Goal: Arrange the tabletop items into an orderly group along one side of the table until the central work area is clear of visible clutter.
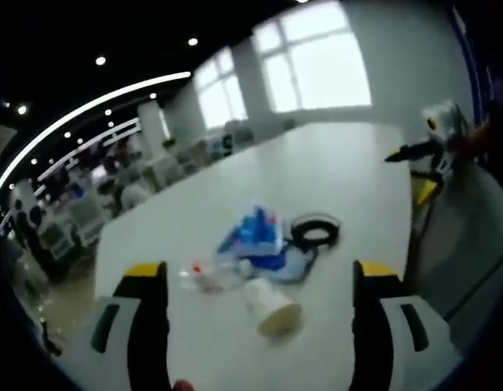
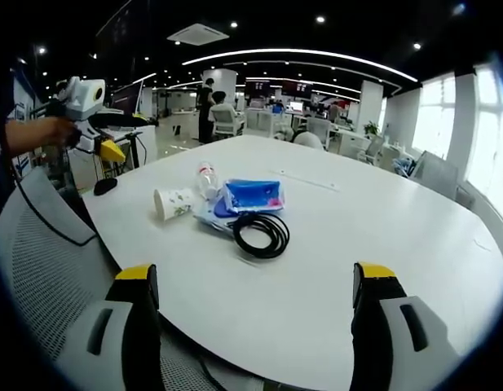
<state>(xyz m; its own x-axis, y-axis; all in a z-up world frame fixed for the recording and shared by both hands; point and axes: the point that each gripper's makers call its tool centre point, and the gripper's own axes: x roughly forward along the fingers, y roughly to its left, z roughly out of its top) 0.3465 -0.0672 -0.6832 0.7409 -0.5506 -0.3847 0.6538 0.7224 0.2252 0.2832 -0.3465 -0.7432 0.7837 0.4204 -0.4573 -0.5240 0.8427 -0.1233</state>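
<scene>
Here, in the left gripper view, the left gripper hangs over the white table with its jaws wide apart and nothing between them. Just above the gap, near the frame's centre, the clutter sits in a loose cluster: a paper cup lying on its side at lower centre, a blue pack above it, a clear bottle to the left of the cup, and a coiled black cable to the right of the pack. The view is blurred. At the upper right edge the right gripper comes in beyond the table's edge.

In the right gripper view, the right gripper is likewise wide open and empty, low in the frame. The same cluster lies left of centre: cup, bottle, pack and cable, the cable touching the pack's lower edge. A mesh chair fills the lower left. At upper left a hand holds the left gripper, off the table; how its jaws stand there I cannot tell.
</scene>
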